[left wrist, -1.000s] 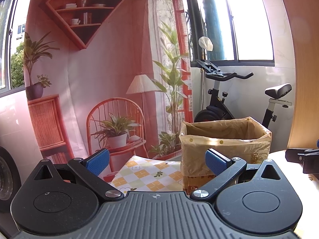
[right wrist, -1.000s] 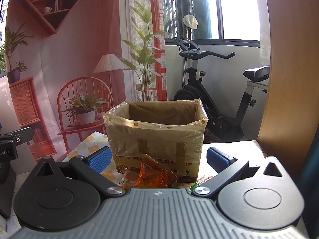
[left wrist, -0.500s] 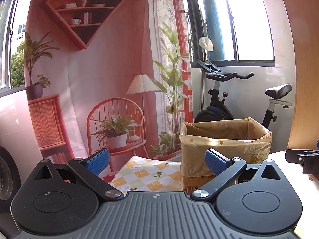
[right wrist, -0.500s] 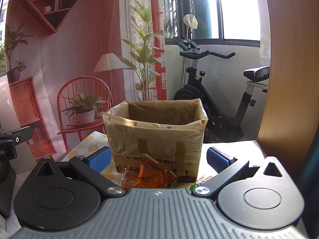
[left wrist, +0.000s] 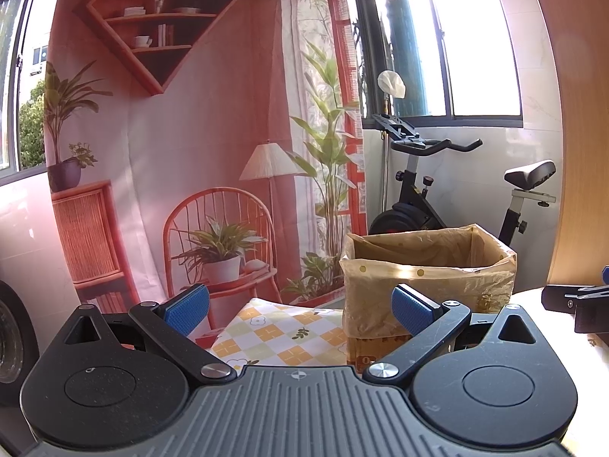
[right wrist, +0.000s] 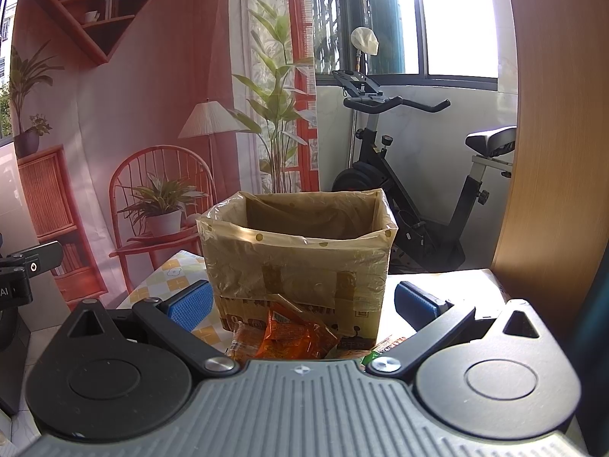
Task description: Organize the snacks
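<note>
Nearest the right tongs (right wrist: 300, 301), a small heap of snack packets (right wrist: 293, 337) lies on the worktop (right wrist: 449, 285), orange wrappers uppermost and a green one peeking out at the right. These tongs are spread wide and hold nothing, and the heap sits low between the two blue pads (right wrist: 190, 301). Just behind the heap, touching or nearly so, stands the box (right wrist: 297, 251), lined with a yellowish plastic bag and open at the top; what it holds cannot be seen. The left tongs (left wrist: 300, 306) are likewise spread and empty, over the checked cloth (left wrist: 281, 337) toward the worktop's left edge, with the box ahead to their right. No packet is gripped yet, so the job seems to be at its start. The next move likely calls for lowering the right tongs onto an orange packet, closing on it, then lifting it clear of the box rim.
</note>
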`<state>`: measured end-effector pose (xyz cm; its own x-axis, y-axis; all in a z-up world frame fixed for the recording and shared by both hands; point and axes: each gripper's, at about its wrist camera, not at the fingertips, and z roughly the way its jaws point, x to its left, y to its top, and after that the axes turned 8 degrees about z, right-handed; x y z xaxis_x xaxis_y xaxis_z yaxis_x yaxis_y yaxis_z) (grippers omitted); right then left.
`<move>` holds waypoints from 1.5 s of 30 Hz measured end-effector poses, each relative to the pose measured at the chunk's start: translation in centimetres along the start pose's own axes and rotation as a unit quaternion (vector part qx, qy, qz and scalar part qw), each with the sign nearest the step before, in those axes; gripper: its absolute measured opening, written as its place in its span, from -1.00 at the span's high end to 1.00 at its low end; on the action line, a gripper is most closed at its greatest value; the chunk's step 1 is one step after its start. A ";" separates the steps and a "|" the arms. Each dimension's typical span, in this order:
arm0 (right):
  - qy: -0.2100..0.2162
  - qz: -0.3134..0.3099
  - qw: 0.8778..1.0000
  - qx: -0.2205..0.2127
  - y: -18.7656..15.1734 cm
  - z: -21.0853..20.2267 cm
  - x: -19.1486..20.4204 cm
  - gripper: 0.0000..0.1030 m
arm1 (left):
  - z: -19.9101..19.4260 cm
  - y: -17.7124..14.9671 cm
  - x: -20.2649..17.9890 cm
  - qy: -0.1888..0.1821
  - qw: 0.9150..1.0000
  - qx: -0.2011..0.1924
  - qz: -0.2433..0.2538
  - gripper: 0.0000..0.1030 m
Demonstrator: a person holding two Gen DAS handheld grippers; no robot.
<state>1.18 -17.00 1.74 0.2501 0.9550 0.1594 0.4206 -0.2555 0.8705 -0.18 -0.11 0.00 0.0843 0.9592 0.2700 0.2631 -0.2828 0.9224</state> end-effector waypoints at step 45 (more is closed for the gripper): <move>0.024 0.010 1.000 0.017 -4.3 7.9 -3.7 -0.99 | 14.7 -11.1 -1.9 -0.110 0.988 0.109 0.010 -0.96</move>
<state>5.30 -20.58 -6.24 0.2165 0.9557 0.1995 0.4464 -0.2787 0.8503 10.87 1.08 -14.77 0.2921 0.9354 0.1992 0.4586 -0.3198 0.8291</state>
